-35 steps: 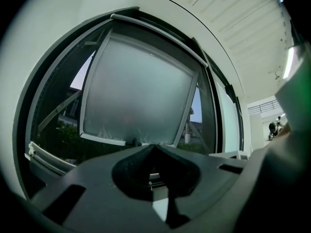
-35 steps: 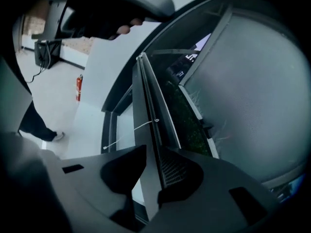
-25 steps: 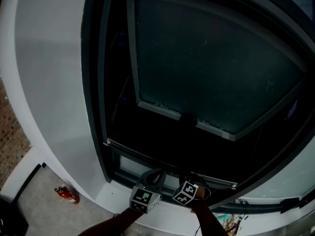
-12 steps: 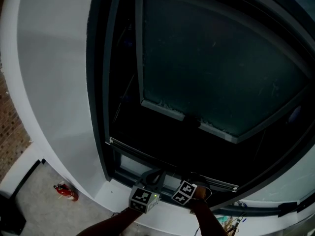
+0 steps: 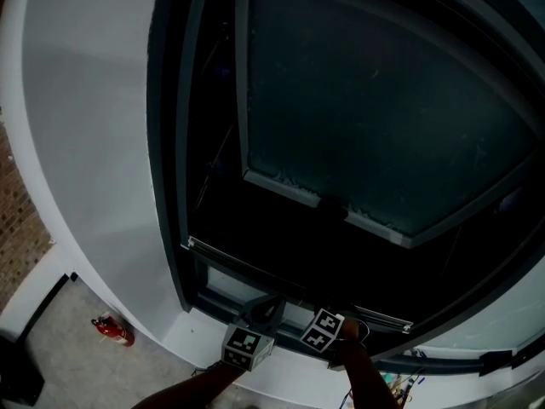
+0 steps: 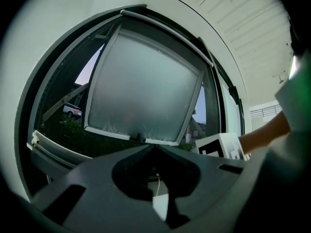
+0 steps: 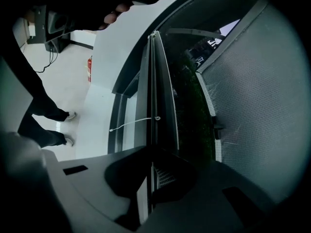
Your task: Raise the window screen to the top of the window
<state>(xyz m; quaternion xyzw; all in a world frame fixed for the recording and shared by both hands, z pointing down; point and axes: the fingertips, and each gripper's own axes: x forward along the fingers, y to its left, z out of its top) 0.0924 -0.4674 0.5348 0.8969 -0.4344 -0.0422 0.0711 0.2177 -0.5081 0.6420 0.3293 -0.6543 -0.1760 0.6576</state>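
Note:
The window screen's pale bottom bar point(image 5: 255, 268) lies low in the dark window frame point(image 5: 174, 186). Both grippers sit at it, side by side. My right gripper point(image 7: 150, 152) points down along the bar point(image 7: 156, 81), and its jaws are closing with the bar's thin edge pinched between the tips. A white pull cord point(image 7: 131, 124) hangs from a ring on that bar. My left gripper point(image 6: 155, 148) points level at the window with its tips together. A white cord with a tab point(image 6: 160, 204) shows behind those tips; whether it is pinched is unclear.
The frosted sash point(image 5: 375, 100) is swung outward above the bar. A red fire extinguisher point(image 5: 115, 334) stands on the floor at the left by the white wall point(image 5: 94, 143). Cables point(image 5: 400, 388) lie at the lower right. A person's legs point(image 7: 46, 118) stand behind.
The head view has shifted slightly. Both grippers stay at the bottom bar; the left gripper's marker cube sits a little lower than before.

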